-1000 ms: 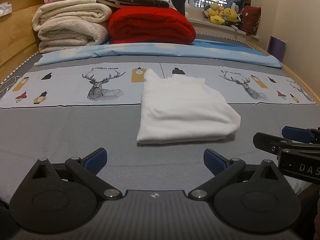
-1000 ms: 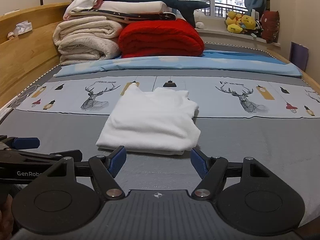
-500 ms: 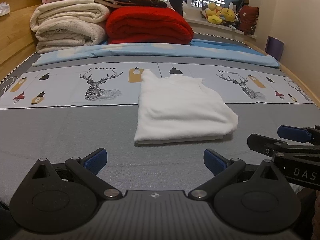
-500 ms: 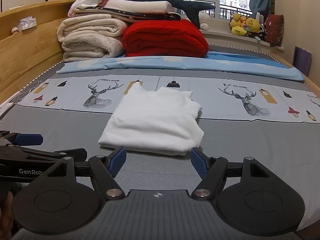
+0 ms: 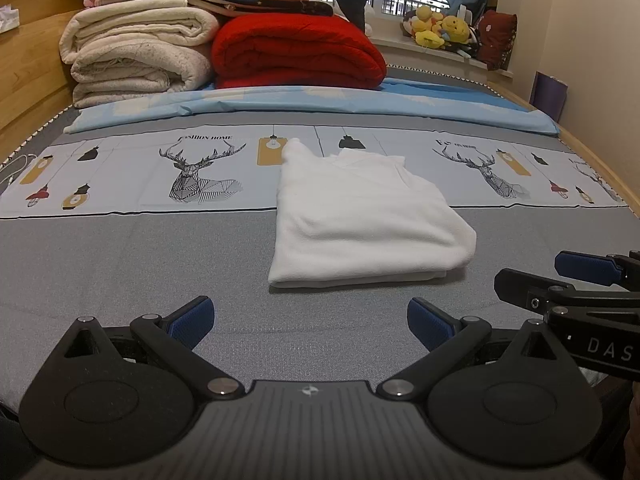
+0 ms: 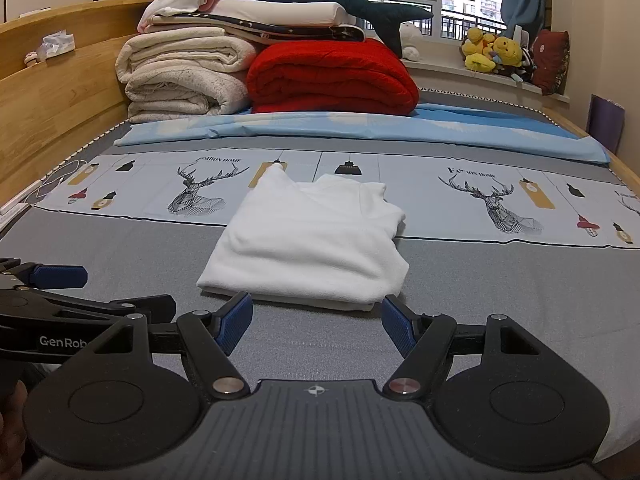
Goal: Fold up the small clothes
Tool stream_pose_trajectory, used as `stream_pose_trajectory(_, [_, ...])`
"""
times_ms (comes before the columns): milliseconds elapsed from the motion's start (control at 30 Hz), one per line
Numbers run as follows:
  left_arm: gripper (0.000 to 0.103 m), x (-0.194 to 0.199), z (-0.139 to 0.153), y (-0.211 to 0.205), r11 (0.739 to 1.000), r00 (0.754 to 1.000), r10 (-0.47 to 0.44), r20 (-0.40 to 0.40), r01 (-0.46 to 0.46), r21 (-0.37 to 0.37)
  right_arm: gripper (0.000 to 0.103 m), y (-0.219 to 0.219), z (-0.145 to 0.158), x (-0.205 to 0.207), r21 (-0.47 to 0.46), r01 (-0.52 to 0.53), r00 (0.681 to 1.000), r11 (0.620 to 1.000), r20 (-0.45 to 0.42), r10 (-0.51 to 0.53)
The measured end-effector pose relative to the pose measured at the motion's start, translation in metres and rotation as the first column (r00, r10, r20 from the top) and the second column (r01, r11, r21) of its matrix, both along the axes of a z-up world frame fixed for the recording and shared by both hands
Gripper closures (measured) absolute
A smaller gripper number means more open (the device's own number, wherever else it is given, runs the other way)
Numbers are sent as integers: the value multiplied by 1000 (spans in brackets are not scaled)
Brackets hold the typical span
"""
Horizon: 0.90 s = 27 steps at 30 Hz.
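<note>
I see the white shirt point(image 5: 360, 216) lying folded on the grey bedspread point(image 5: 120, 264), just ahead of both grippers. My left gripper point(image 5: 310, 322) and right gripper point(image 6: 316, 322) have jaws spread wide (nothing between them), clear of the cloth.

Bare grey bedsheet point(image 5: 120, 264) around garment point(image 5: 360, 216)
</note>
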<state>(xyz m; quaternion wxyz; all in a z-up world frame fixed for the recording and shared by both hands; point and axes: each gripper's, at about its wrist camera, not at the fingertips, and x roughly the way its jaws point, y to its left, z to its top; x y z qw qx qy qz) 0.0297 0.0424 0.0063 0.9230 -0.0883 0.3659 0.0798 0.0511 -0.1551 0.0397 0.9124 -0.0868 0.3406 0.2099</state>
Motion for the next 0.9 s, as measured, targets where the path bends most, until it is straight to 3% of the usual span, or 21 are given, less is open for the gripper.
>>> stream_pose_trajectory(900, [0, 1, 0, 1, 1000, 1000, -7, -1, 7, -1, 30, 0, -2, 0, 1, 0, 1000, 1000, -5, 0])
